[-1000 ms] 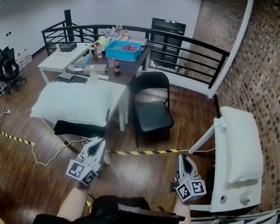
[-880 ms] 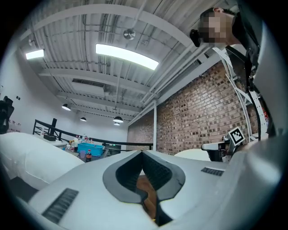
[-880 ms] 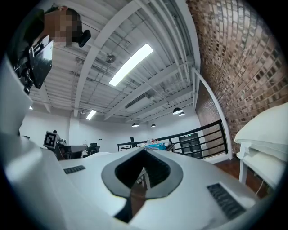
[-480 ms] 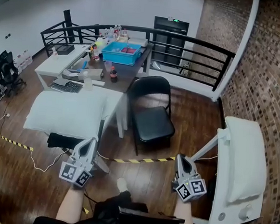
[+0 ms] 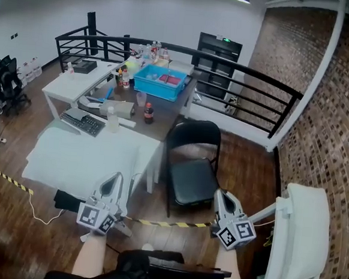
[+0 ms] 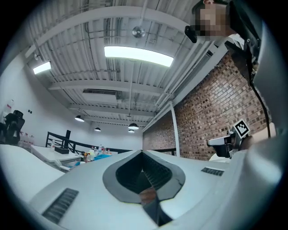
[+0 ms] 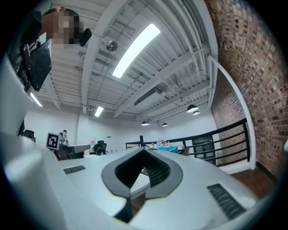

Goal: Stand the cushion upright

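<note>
The white cushion (image 5: 80, 158) lies flat on a low white table at the left of the head view. My left gripper (image 5: 116, 179) hangs just short of the cushion's near right corner, jaws shut with nothing between them. My right gripper (image 5: 220, 196) is held by the black folding chair's front right corner, also shut and empty. In the left gripper view my left gripper (image 6: 142, 152) points slightly upward at the ceiling and brick wall. In the right gripper view my right gripper (image 7: 144, 151) points level across the room.
The black folding chair (image 5: 191, 167) stands between the grippers. Behind the cushion, a cluttered desk holds a blue bin (image 5: 162, 82), a keyboard (image 5: 81, 121) and bottles. Yellow-black tape (image 5: 168, 223) crosses the floor. A white padded stand (image 5: 305, 236) is at the right, and a black railing (image 5: 251, 88) lies beyond.
The person has stepped forward, so the cushion, table and chair sit nearer and lower in view. Both grippers travelled forward with them, still shut. The white padded stand slid toward the lower right.
</note>
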### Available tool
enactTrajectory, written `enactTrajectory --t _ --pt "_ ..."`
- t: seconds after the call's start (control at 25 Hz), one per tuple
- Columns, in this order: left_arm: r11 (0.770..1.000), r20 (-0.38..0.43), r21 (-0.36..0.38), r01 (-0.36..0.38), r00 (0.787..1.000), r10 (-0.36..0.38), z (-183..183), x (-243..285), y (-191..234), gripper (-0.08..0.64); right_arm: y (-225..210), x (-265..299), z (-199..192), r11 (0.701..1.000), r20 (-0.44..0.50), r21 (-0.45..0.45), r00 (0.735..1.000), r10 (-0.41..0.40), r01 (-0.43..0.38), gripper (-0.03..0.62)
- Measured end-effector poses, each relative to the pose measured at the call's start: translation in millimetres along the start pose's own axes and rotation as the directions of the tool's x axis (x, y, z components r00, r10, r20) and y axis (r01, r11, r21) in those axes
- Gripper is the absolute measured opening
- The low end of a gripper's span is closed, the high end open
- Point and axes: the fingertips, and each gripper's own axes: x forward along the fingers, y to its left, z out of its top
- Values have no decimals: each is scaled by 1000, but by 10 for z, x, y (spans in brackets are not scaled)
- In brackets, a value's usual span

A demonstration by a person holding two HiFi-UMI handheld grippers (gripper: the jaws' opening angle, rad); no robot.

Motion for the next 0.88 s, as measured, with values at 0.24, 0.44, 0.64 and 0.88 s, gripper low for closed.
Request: enactTrajectory --t 0.24,0.44,0.64,0.88 --pt "986 18 14 -167 986 166 62 -167 933 3 608 1251 -37 973 -2 -3 973 230 -230 5" --pt "948 11 62 -311 950 311 158 -502 1432 3 1070 1944 -139 923 -39 4 922 384 -384 5" --pt "883 11 115 -455 889 457 148 -835 1829 3 1484 2644 -357 840 -71 33 837 542 -541 5" --pt "744 46 174 -645 760 648 243 -1214 2135 3 2059 3421 -465 688 -90 42 683 725 -725 5"
